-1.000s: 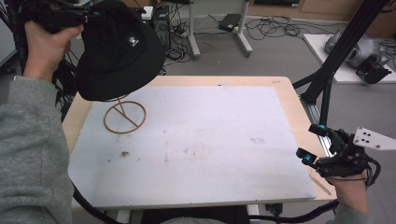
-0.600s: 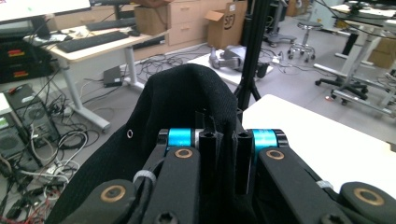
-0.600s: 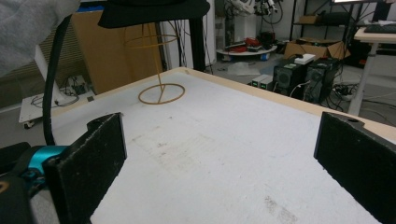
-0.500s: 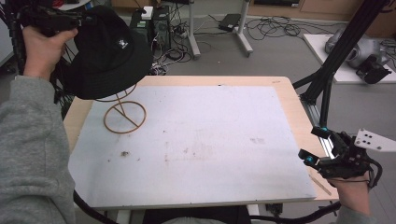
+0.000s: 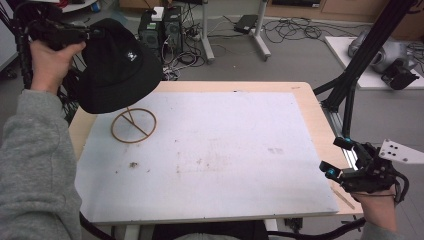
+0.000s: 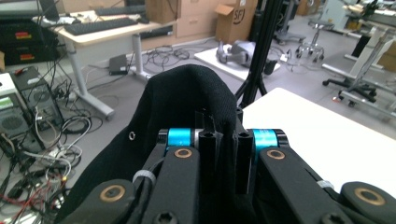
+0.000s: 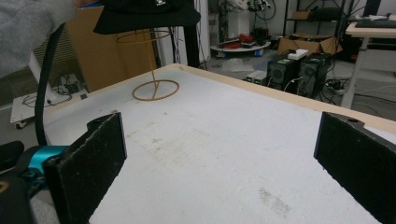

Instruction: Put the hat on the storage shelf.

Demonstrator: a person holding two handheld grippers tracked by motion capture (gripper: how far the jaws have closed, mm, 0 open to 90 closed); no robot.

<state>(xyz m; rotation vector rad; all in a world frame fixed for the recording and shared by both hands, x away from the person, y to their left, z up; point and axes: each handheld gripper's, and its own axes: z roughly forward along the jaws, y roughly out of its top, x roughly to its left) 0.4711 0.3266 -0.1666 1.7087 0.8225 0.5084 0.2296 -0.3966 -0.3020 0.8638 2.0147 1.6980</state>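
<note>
A: Where is the black hat (image 5: 117, 67) seen relative to the wire stand (image 5: 133, 125)?

B: It is held above the stand's upper ring (image 7: 142, 36), at the far left corner of the surface (image 5: 225, 150). In the right gripper view the hat's brim is seen just over that ring; whether they touch cannot be told.

A: And the left tongs (image 6: 223, 140)?

B: They are clamped on the hat's fabric, the jaws drawn together with the cloth pinched between them. The tongs are found at the hat's edge, on the side away from the stand's base ring (image 7: 155, 89).

A: What is noted of the right tongs (image 5: 336, 159)?

B: Their jaws are spread wide apart, with nothing between them. They are kept well away from the stand, beside the near right edge of the surface, pointed across it toward the stand.
</note>
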